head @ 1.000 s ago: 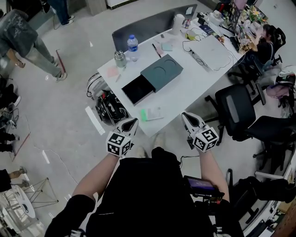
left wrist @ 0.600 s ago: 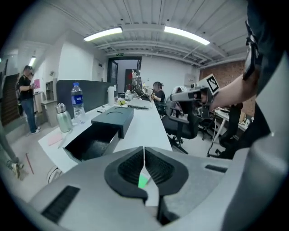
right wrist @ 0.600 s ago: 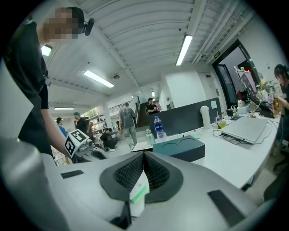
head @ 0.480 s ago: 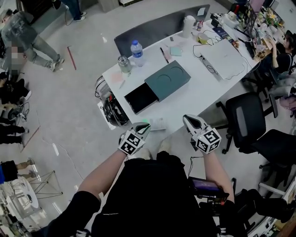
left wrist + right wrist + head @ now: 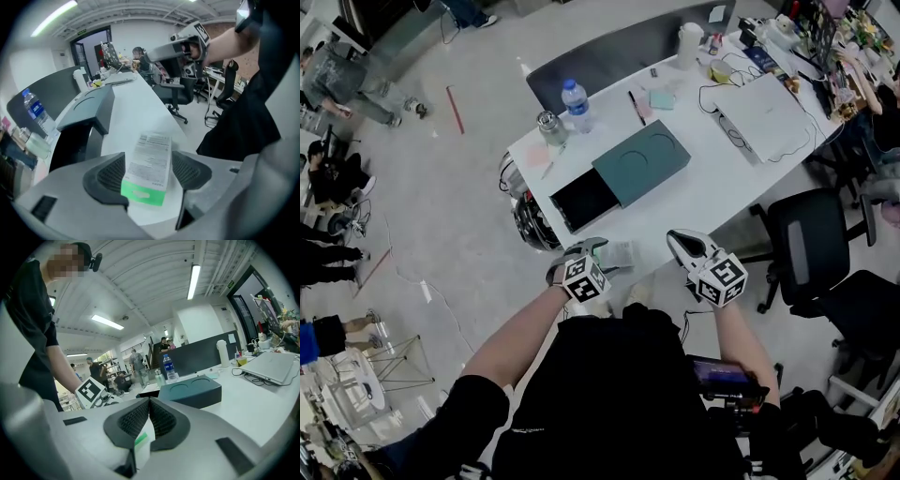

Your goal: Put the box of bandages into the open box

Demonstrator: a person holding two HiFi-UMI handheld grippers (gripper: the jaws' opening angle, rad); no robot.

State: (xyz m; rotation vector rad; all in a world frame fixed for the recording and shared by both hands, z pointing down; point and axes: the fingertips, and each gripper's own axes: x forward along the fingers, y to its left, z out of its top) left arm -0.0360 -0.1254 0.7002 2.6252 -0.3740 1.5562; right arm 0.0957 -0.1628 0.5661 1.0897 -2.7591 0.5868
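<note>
item: white table [image 5: 694, 202], contents as we find them, nearest first.

1. left gripper [image 5: 149, 171]: tilted down over the table's near corner. its jaws have just been opening and now stand wide. we see the dark ribbed pads [image 5: 110, 176] on either side of the box of bandages, and neither presses on it.
2. box of bandages [image 5: 151, 154]: white with a green end, lying flat on the table at the near corner, between the left gripper's jaws. its green end is towards the gripper.
3. right gripper [image 5: 149, 416]: held near level off the near edge, to the right of the bandages. its jaws are together, with nothing held between them.
4. open box [image 5: 584, 202]: further in along the left edge. its black tray stands exposed, and its grey-green cover [image 5: 642, 161] lies on the far side.
5. jar [image 5: 549, 127] and water bottle [image 5: 574, 98]: upright near the far left corner.
6. pen [image 5: 634, 106], closed laptop [image 5: 759, 112] and white cup [image 5: 690, 42]: towards the far edge, by the dark partition [image 5: 609, 61].
</note>
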